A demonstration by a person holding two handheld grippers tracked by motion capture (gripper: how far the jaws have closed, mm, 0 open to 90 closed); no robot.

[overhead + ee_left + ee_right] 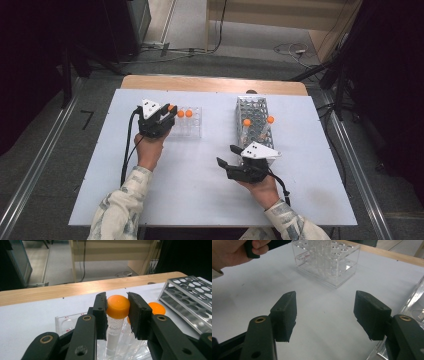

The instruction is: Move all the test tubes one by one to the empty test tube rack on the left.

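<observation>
White desk (200, 200) with a wooden far edge. Left tool (117, 312), clamped on an orange-capped tube (117, 307), stands over the clear plastic rack (192, 131). Right tool (325, 315), jaws apart, rests beside the perforated metal rack (260, 107); bare desk between.

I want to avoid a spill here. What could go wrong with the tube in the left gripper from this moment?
1. The left gripper clamps the tube only by its orange cap; it might slip or tilt.
2. A neighbouring capped tube stands close beside one jaw and may be bumped.
3. The clear rack looks light; with the right gripper open and apart from it, it could shift.
</observation>
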